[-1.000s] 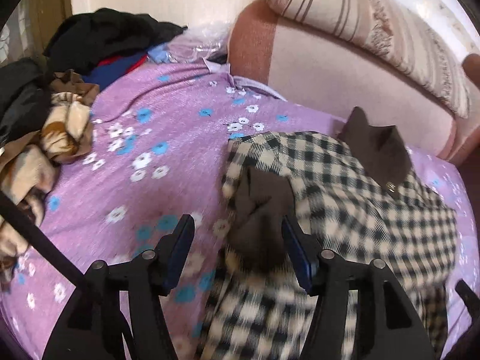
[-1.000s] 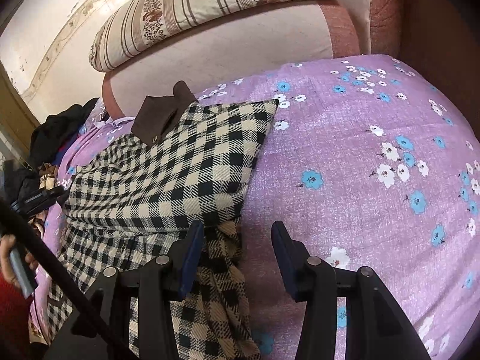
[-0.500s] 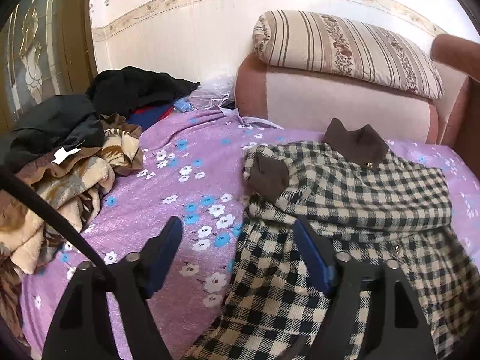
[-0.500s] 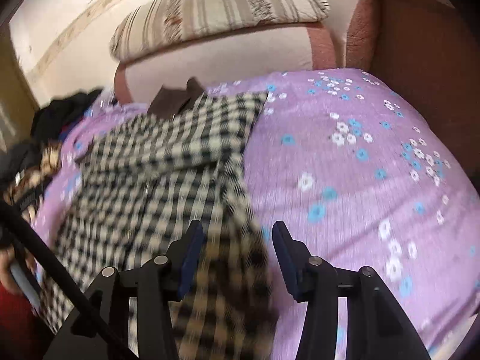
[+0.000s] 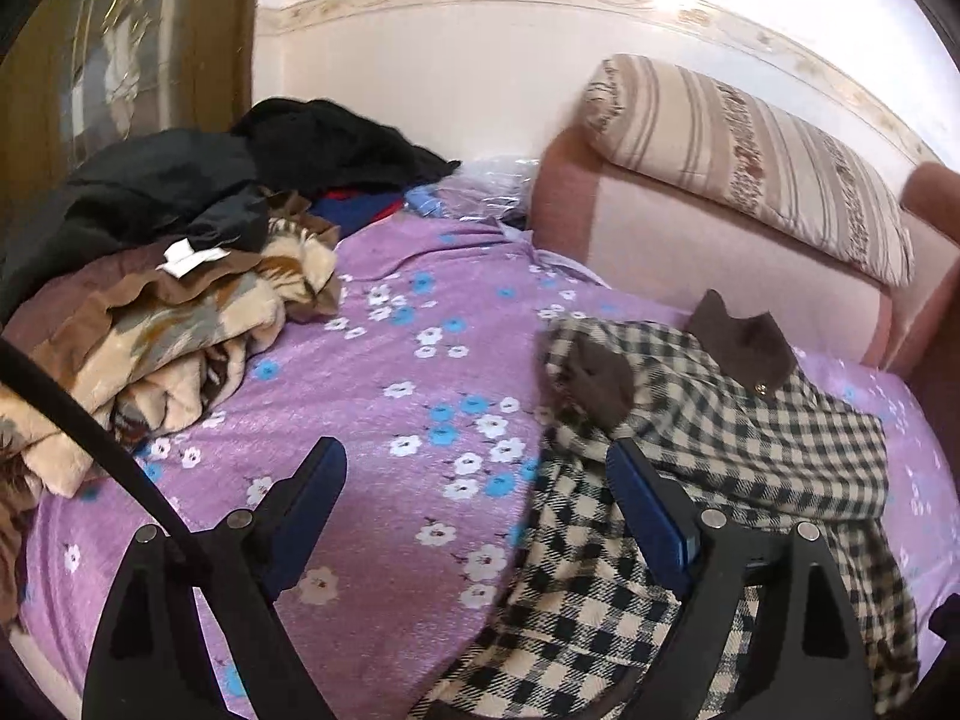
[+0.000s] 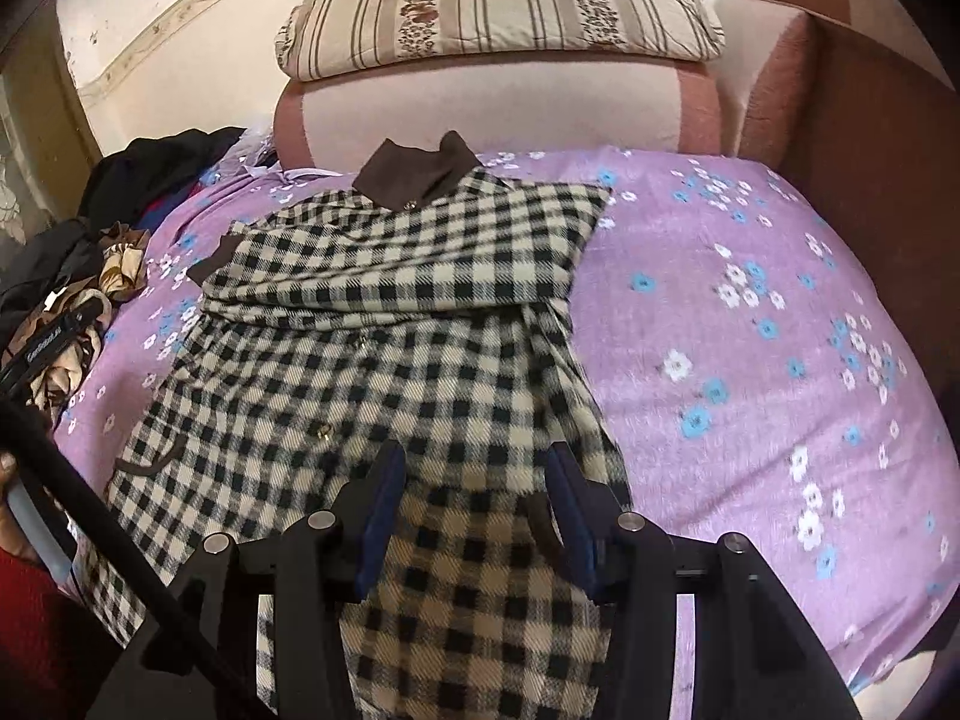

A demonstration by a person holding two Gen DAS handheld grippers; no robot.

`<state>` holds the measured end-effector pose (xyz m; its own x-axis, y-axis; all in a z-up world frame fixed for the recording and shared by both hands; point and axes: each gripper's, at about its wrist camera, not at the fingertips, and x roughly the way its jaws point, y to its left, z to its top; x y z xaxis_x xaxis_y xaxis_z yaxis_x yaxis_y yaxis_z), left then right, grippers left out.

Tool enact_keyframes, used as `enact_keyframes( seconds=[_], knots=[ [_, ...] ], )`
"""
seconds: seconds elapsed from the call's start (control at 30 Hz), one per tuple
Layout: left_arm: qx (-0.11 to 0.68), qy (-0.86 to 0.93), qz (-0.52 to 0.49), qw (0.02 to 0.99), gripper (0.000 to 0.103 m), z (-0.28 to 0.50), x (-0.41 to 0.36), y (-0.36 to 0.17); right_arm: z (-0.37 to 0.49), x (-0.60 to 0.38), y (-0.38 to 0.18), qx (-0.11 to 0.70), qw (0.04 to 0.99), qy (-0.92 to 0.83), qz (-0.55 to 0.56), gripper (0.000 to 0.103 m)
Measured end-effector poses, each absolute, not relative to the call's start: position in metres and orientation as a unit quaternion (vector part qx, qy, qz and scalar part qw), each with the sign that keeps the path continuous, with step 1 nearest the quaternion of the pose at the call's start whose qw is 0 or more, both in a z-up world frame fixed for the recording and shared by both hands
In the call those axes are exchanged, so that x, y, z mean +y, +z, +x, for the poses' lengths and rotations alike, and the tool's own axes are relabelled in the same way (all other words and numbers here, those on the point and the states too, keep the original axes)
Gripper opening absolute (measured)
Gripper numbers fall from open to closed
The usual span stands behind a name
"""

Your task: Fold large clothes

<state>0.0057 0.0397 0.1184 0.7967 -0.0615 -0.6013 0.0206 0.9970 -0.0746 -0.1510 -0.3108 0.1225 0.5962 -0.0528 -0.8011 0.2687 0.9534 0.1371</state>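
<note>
Lying on the purple bedspread [image 6: 750,312], the checked coat [image 6: 384,360] seems ungripped; both grippers' jaws stand apart.

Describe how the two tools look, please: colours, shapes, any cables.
Both are alike. The left tool and the right tool have black angular frames with silver round bolts and flat blue finger pads. A black cable crosses the left side of each view.

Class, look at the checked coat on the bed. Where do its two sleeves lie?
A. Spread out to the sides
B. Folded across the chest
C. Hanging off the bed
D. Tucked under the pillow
B: the checked coat has both sleeves laid across its chest, below the brown collar.
</note>
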Motion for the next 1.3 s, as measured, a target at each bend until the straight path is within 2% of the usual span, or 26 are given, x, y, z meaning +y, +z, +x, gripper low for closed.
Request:
enact_keyframes(
  seconds=[0.3,0.43,0.5,0.6,0.8,0.83,0.9,1.07,1.17,1.23,1.3],
  knots=[
    [0.3,-0.009,-0.041,0.953,0.088,0.0,0.059,0.14,-0.096,-0.353,0.131,0.439,0.883,-0.105,0.131,0.053],
    [0.302,0.018,-0.023,0.953,0.088,0.008,0.067,0.13,-0.055,-0.393,0.13,0.432,0.875,-0.121,0.179,0.053],
    [0.321,0.019,-0.029,0.946,0.088,0.017,0.07,0.122,-0.028,-0.403,0.121,0.444,0.865,-0.099,0.213,0.063],
    [0.347,0.009,-0.047,0.937,0.088,0.027,0.071,0.112,0.009,-0.409,0.101,0.461,0.851,-0.109,0.229,0.069],
    [0.353,-0.003,-0.016,0.935,0.088,0.03,0.055,0.101,0.045,-0.416,0.055,0.515,0.815,-0.187,0.188,0.07],
    [0.355,-0.004,-0.012,0.935,0.088,0.031,0.053,0.1,0.046,-0.415,0.049,0.52,0.814,-0.172,0.194,0.068],
    [0.36,-0.008,-0.004,0.933,0.088,0.032,0.048,0.096,0.048,-0.415,0.048,0.519,0.82,-0.126,0.207,0.016],
    [0.372,-0.015,0.008,0.928,0.088,0.035,0.039,0.087,0.045,-0.435,0.054,0.516,0.822,-0.163,0.175,0.008],
    [0.379,-0.016,0.01,0.925,0.088,0.036,0.038,0.082,0.046,-0.443,0.043,0.525,0.815,-0.182,0.163,0.008],
    [0.381,-0.016,0.013,0.924,0.088,0.036,0.037,0.081,0.044,-0.446,0.044,0.519,0.82,-0.178,0.162,0.014],
    [0.381,-0.015,0.017,0.924,0.088,0.035,0.038,0.08,0.039,-0.453,0.046,0.517,0.82,-0.18,0.171,0.03]
  ],
)
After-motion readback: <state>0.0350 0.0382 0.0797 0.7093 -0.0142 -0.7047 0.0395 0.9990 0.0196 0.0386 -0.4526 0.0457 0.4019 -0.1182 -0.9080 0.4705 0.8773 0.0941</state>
